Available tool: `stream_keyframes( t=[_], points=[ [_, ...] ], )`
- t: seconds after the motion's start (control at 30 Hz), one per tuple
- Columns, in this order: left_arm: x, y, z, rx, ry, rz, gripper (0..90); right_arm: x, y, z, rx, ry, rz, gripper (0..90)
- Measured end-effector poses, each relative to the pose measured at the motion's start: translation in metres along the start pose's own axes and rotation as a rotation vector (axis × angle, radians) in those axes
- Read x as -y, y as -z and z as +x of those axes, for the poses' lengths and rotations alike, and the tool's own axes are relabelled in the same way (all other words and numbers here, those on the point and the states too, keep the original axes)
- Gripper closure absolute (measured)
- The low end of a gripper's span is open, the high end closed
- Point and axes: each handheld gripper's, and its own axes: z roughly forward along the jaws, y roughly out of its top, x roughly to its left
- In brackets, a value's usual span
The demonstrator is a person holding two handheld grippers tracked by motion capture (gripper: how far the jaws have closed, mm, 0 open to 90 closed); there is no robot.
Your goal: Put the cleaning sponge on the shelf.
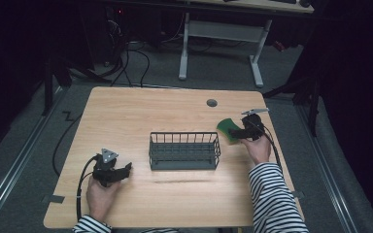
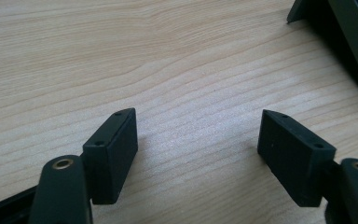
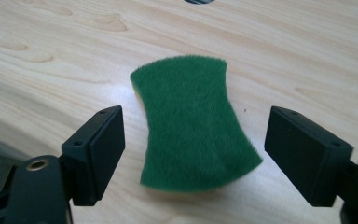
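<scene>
Sponge (image 3: 193, 126), green side up, lies flat between the wide-open jaws of the right gripper (image 3: 193, 154), its long axis running along them, touching neither. It sits near the table's (image 1: 126, 111) right edge, beside a dark wire basket (image 1: 184, 150). Left gripper (image 2: 198, 149) gapes over bare light wood. Dark room, grey floor, another desk beyond; the sponge's yellow underside barely shows.

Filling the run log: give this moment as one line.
left gripper open, over bare table | right gripper open, straddling green sponge | wire basket mid-table, empty
</scene>
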Motion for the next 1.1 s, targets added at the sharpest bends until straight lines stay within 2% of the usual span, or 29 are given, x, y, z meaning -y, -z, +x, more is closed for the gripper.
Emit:
stream_keyframes(
  t=[0.17,0.47,0.73,0.97,1.1],
  points=[
    [0.0,0.0,0.0,0.0,0.001,-0.001,29.1,-0.019,-0.009,-0.001,-0.024,0.011,0.044,18.6],
    [0.0,0.0,0.0,0.0,0.0,0.0,29.1,-0.04,-0.028,0.002,-0.007,0.109,0.2,15.4],
    [0.0,0.0,0.0,0.0,0.0,0.0,29.1,-0.041,-0.04,0.001,-0.008,0.153,0.271,14.8],
    [0.0,0.0,0.0,0.0,0.0,0.0,29.1,-0.036,-0.048,-0.001,-0.01,0.153,0.315,15.1],
    [0.0,0.0,0.0,-0.001,0.001,0.0,29.1,-0.034,-0.052,-0.003,-0.031,0.14,0.341,17.4]
  ],
)
